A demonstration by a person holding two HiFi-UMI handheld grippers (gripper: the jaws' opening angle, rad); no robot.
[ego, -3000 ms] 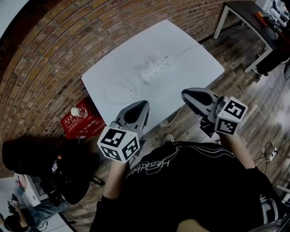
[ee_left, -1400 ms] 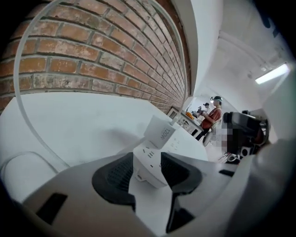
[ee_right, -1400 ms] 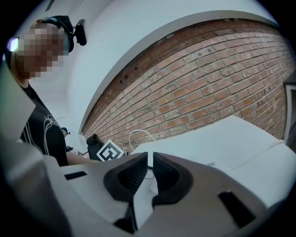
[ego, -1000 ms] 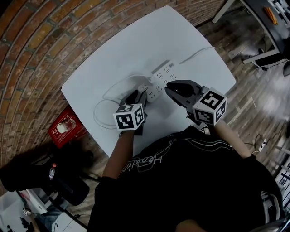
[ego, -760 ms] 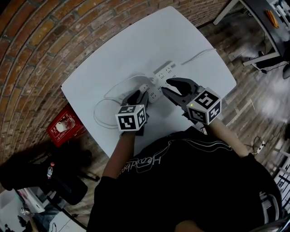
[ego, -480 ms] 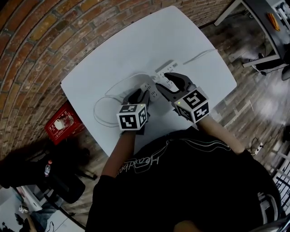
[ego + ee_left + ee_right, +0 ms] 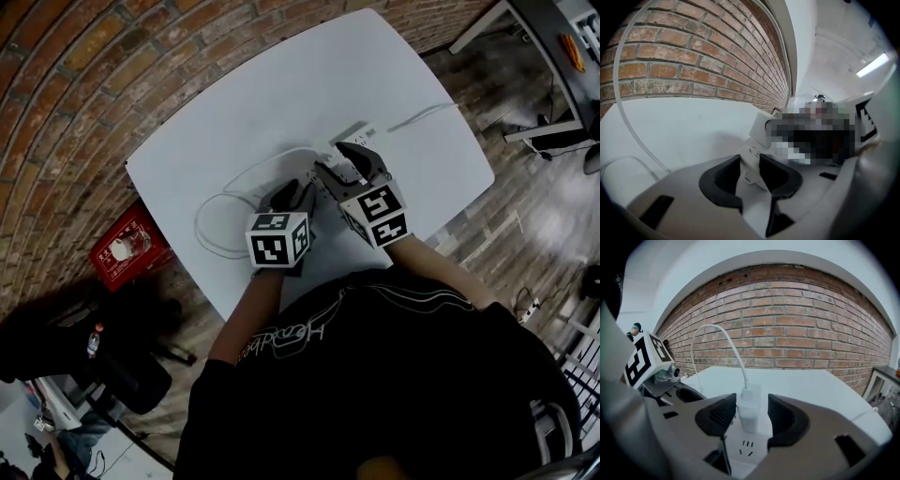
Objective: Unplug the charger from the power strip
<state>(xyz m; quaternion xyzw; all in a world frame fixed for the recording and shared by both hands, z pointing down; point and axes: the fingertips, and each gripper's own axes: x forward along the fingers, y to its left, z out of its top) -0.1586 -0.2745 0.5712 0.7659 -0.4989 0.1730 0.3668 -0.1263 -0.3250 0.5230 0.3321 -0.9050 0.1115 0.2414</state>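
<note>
On the table [image 7: 281, 103], left jaws tight on power strip [image 7: 753, 161]; right jaws, just opened, astride charger [image 7: 749, 414].

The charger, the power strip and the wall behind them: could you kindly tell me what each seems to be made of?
The charger: probably white plastic, smooth with a slight sheen. The power strip: likely the same white moulded plastic, duller, with cut socket slots. The wall: red-brown brick, rough and matte, with pale mortar joints.
</note>
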